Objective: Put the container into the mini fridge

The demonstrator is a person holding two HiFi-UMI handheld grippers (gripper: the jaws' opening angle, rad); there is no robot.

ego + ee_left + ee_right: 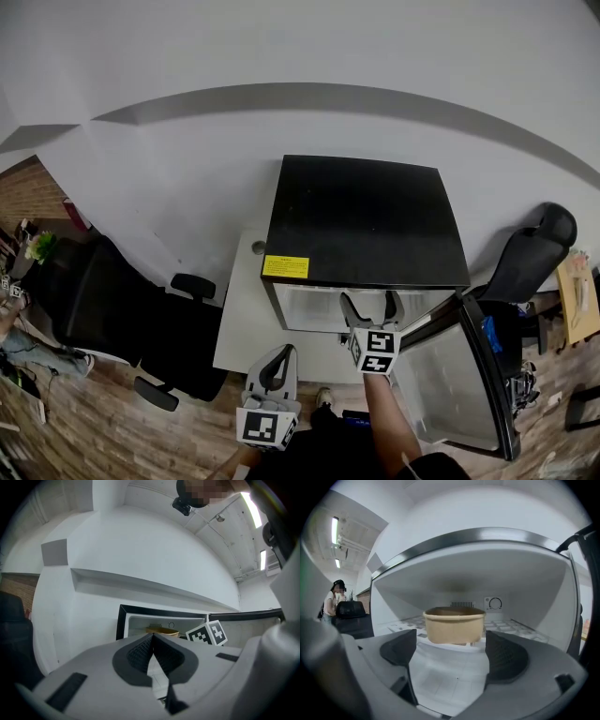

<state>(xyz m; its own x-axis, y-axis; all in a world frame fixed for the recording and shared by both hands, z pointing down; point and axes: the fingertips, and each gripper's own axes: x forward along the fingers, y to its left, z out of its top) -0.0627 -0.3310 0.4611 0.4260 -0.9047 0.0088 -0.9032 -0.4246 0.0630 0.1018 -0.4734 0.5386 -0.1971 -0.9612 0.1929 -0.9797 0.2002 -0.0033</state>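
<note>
White wall is seen behind the black mini fridge [361, 220] in the head view, its door [459, 384] open. In the left gripper view, the fingers of the left gripper [153, 639] are pressed together. In the right gripper view, the fingers of the right gripper [452, 656] are spread; the container [453, 624] stands inside the fridge, beyond them.

The right gripper [372, 304] sits at the open mini fridge [361, 220] mouth, left gripper [278, 361] below
</note>
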